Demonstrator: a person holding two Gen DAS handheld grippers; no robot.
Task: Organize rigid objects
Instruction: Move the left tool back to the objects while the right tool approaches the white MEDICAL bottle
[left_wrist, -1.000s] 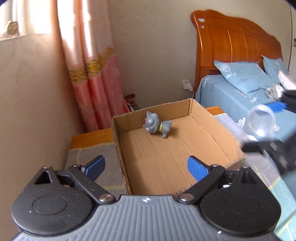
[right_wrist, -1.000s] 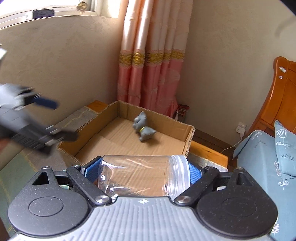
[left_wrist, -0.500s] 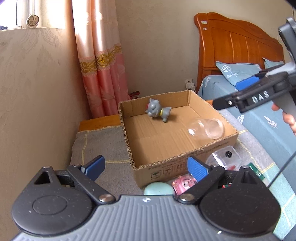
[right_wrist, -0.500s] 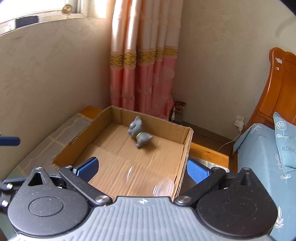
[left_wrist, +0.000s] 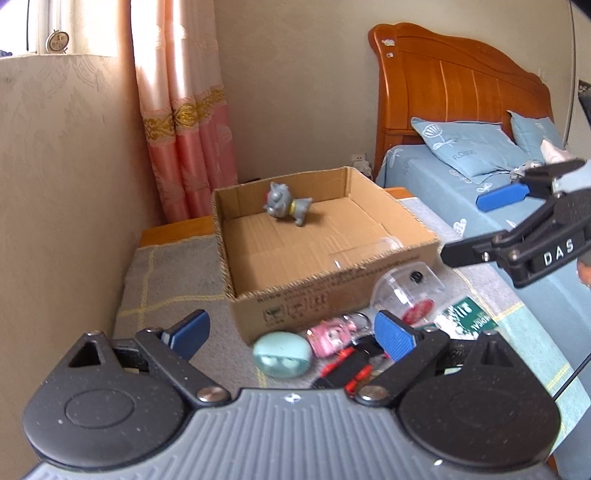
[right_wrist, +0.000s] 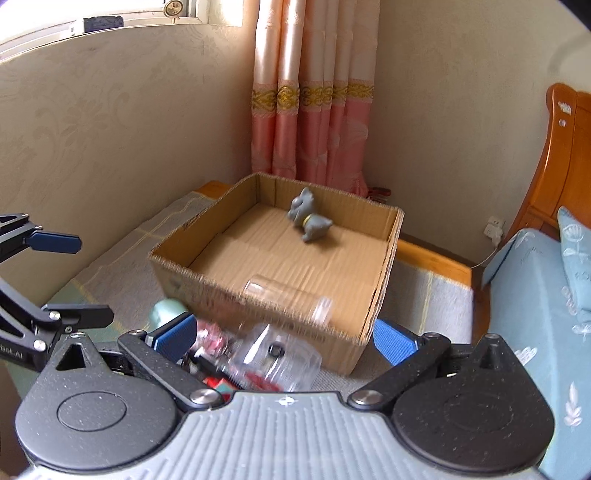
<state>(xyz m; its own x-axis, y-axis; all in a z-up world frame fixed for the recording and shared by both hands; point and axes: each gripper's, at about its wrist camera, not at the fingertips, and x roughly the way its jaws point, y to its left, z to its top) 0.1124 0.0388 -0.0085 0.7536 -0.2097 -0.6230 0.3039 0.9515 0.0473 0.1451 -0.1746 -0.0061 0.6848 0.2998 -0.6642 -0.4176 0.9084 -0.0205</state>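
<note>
The clear plastic jar (right_wrist: 286, 295) lies on its side in the cardboard box (left_wrist: 332, 295), against the near wall; it is see-through and smeared by blur, so I can make out only its ribbed mouth end. At the far end of the box a grey toy animal (left_wrist: 286, 203) with a yellow collar lies tipped over.

My right gripper (right_wrist: 284, 338) has just been opening and now stands wide apart with nothing between its blue pads. My left gripper (left_wrist: 291, 334) is also spread wide and holds nothing.

In front of the box, on the checked blanket (left_wrist: 166, 273), sits a small heap: a pale green egg-shaped thing (left_wrist: 282, 354), a pink toy (left_wrist: 330, 338), a clear plastic case (left_wrist: 404, 291) with something red inside, some red and black pieces I cannot identify, and a green card (left_wrist: 467, 321) with white print too blurred to read.

From the left camera, the arm of my right gripper carries the white letters "DAS". The front wall of the box bears faint printed marks that I cannot read. A pillow (left_wrist: 465, 147) on the bed (left_wrist: 424, 173) has a small word, too small to make out.
</note>
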